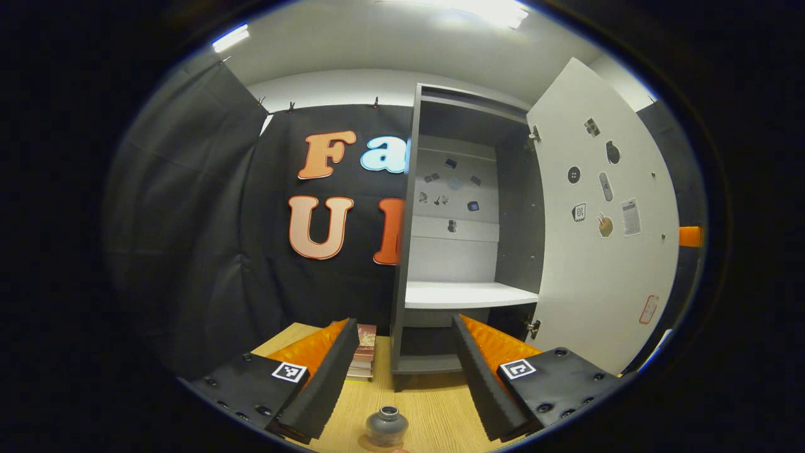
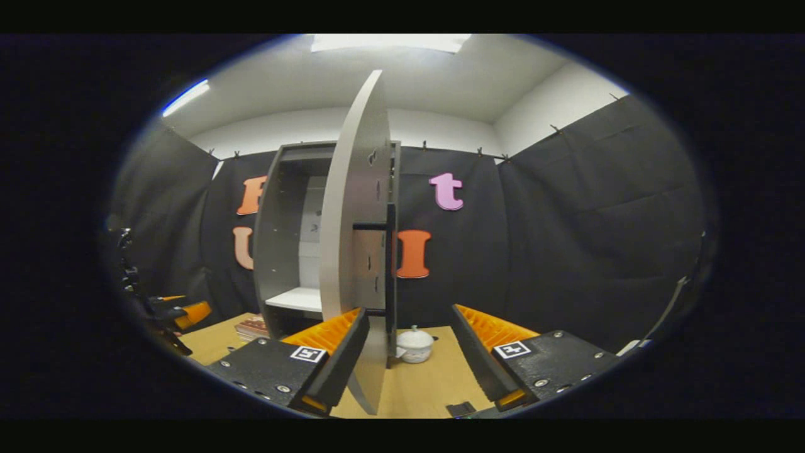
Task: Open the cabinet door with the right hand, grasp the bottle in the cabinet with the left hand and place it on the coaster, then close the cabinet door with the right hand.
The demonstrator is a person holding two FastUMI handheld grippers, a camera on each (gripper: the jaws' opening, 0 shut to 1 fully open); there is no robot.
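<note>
Left gripper view: the left gripper (image 1: 402,371) stands wide apart and empty above the bottle (image 1: 387,426), which sits upright on the wooden table (image 1: 434,402). Beyond it, a stack of books (image 1: 363,352) lies beside the cabinet (image 1: 465,251), whose door (image 1: 597,220) is swung open. Right gripper view: the right gripper (image 2: 409,365) is spread wide, holding nothing, near the door's edge (image 2: 355,251); a white lidded pot (image 2: 415,345) rests behind.

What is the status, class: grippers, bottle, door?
Left gripper open, above bottle on table. Right gripper open at door edge. Door open; shelf bare.
</note>
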